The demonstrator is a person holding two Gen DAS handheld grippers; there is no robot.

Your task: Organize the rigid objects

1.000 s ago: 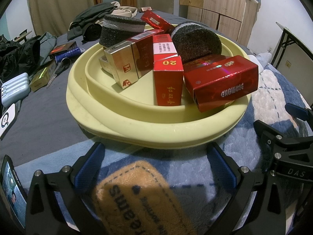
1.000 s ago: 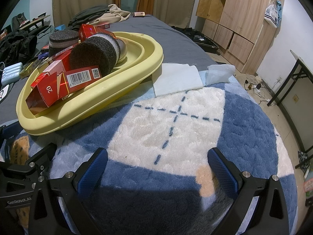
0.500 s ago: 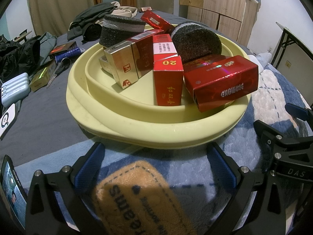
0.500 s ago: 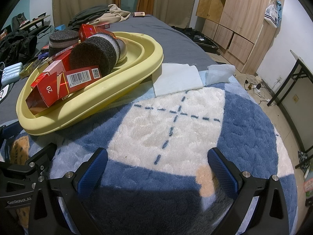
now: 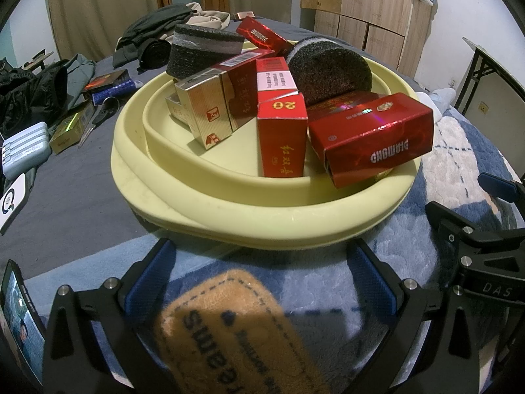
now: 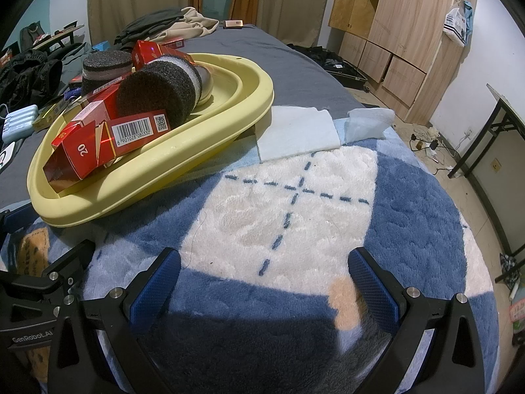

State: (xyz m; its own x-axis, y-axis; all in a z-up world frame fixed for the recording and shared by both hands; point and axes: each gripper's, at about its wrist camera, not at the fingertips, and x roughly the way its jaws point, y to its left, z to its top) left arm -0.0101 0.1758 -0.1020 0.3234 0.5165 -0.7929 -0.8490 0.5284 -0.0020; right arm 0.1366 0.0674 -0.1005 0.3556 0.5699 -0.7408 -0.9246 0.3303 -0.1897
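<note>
A pale yellow tray (image 5: pixel 229 210) sits on a blue and white plush rug (image 6: pixel 295 197) on a bed. It holds several red cigarette boxes, among them one marked 20 (image 5: pixel 282 131) and one marked DIAMOND (image 5: pixel 370 138), a gold box (image 5: pixel 203 111), and two dark foam discs (image 5: pixel 331 72). The tray also shows in the right wrist view (image 6: pixel 164 164). My left gripper (image 5: pixel 259 282) is open and empty, just in front of the tray. My right gripper (image 6: pixel 262 282) is open and empty over the rug, right of the tray.
Two folded pale cloths (image 6: pixel 295 131) lie beyond the tray. Small boxes, scissors (image 5: pixel 98 121) and a blue case (image 5: pixel 23 151) lie on the grey bedsheet at left. Dark clothes (image 5: pixel 154 32) are piled at the back. A wooden wardrobe (image 6: pixel 410 32) stands at right.
</note>
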